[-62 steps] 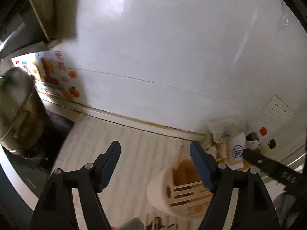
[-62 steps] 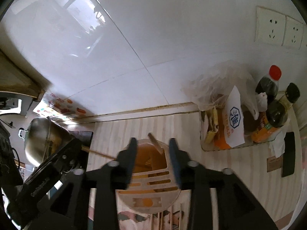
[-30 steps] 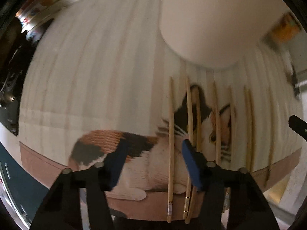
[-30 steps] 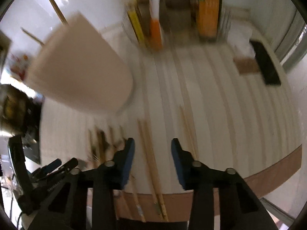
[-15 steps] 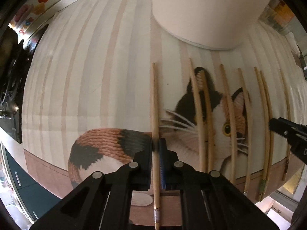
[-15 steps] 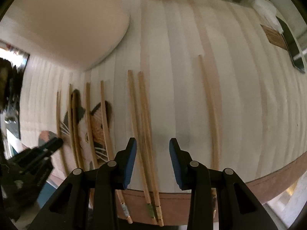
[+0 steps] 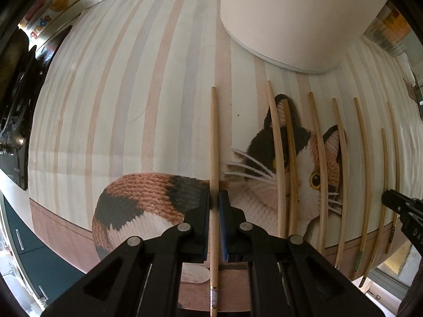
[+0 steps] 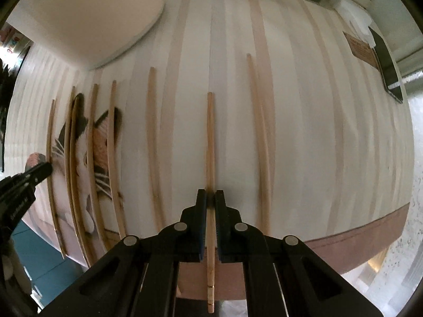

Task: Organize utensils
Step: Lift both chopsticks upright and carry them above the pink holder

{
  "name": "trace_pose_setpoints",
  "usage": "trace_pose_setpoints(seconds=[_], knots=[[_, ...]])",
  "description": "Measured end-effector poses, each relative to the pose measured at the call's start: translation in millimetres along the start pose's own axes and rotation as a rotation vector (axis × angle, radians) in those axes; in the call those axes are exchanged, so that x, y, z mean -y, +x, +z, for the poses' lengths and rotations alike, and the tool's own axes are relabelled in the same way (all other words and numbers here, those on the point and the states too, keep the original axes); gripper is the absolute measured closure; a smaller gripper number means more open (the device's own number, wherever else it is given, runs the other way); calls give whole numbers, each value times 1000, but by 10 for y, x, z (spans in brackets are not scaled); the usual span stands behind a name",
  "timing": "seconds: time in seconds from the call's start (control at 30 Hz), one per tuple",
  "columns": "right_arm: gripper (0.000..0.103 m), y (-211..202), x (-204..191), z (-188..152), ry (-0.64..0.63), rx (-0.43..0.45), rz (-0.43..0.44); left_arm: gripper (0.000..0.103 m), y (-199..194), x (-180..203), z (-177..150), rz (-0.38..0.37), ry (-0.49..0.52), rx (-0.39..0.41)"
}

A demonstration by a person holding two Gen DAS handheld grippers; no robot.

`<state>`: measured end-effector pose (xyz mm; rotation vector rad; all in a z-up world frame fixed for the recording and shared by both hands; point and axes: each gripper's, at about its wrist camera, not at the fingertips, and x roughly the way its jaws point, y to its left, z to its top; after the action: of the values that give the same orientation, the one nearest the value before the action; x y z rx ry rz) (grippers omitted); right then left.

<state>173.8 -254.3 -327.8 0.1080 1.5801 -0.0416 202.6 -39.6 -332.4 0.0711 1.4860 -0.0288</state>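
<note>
Both grippers point down at a striped mat with a cat picture [image 7: 105,92], where several wooden chopsticks lie side by side. My left gripper [image 7: 214,200] is shut on the leftmost chopstick [image 7: 213,132], its pads pressing both sides. In the right wrist view my right gripper [image 8: 210,198] has its jaws closing on another chopstick [image 8: 210,137], and the pads touch it. More chopsticks [image 7: 277,158] lie between the two grippers, and one chopstick [image 8: 260,145] lies to the right of the right one. The cream utensil holder [image 7: 290,13] stands just beyond the chopsticks' far ends.
The mat's brown front border [image 8: 343,245] runs along the counter edge, with a drop below it. A dark stove top [image 7: 13,105] lies at the far left. A dark phone-like slab [image 8: 386,63] and a tray of packets [image 7: 388,29] sit at the right back.
The right gripper came down and its jaws closed from a wide gap onto one chopstick. The left gripper stays shut on the leftmost chopstick, as half a second ago.
</note>
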Motion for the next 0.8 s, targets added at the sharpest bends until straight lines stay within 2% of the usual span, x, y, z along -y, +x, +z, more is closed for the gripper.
trace_pose_setpoints(seconds=[0.17,0.27,0.43,0.67,0.8], knots=[[96,48,158,1,43,-22,20,98,6,-28,19,-8,-11,0],[95,38,206,115,45,-24,13,98,18,-33,34,-7,-12,-3],[95,65,34,226,31,-16,-17,98,19,-11,71,-2,-11,-1],[95,112,50,257,14,-12,-54,98,25,67,137,11,3,4],[96,46,-37,191,41,9,-42,99,-76,71,142,49,2,50]])
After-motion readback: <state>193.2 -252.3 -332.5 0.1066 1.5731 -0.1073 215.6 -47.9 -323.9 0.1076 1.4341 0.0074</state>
